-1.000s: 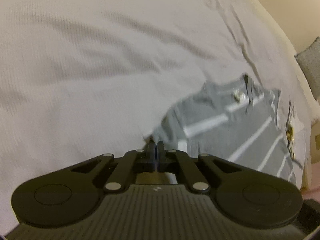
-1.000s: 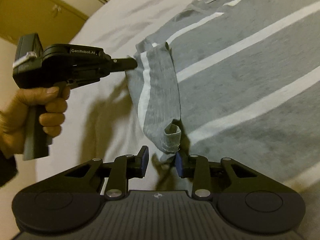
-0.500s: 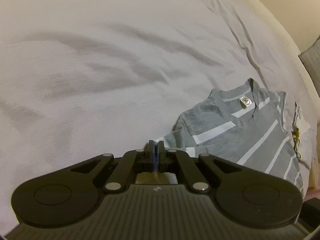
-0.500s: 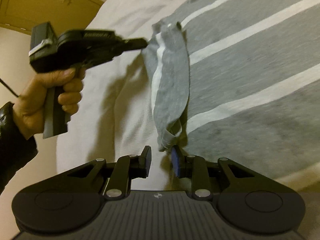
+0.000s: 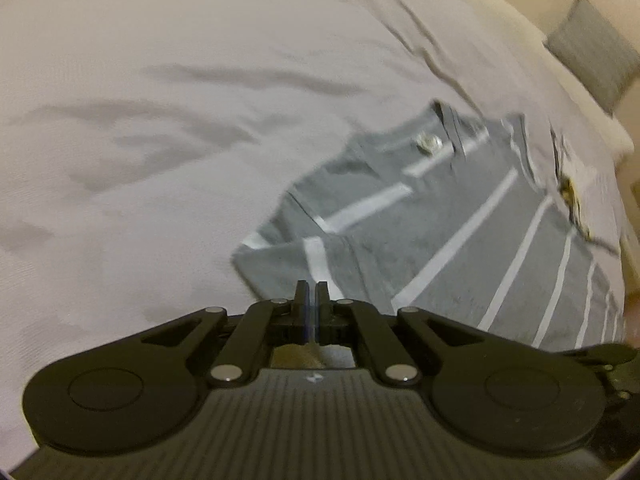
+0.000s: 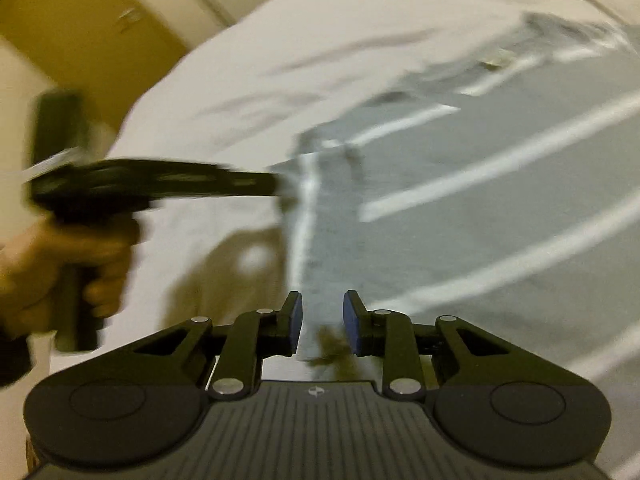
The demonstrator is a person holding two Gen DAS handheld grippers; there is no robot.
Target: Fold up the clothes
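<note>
Grey striped shirt [image 5: 460, 240] flat on white bedcover [image 5: 160, 140], sleeve folded inward; thin limp knit, likely light and floppy, best pinched at hems; left gripper [image 5: 311, 294] clamped on sleeve edge, right gripper [image 6: 322, 314] narrowly parted, empty.

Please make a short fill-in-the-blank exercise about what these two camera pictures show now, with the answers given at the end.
1. The striped shirt is mostly ____ with white stripes.
2. The shirt lies on a ____ bedsheet.
3. The left gripper is ____ on the shirt's sleeve.
4. The right gripper has its fingers ____.

Answers: grey; white; shut; open
</note>
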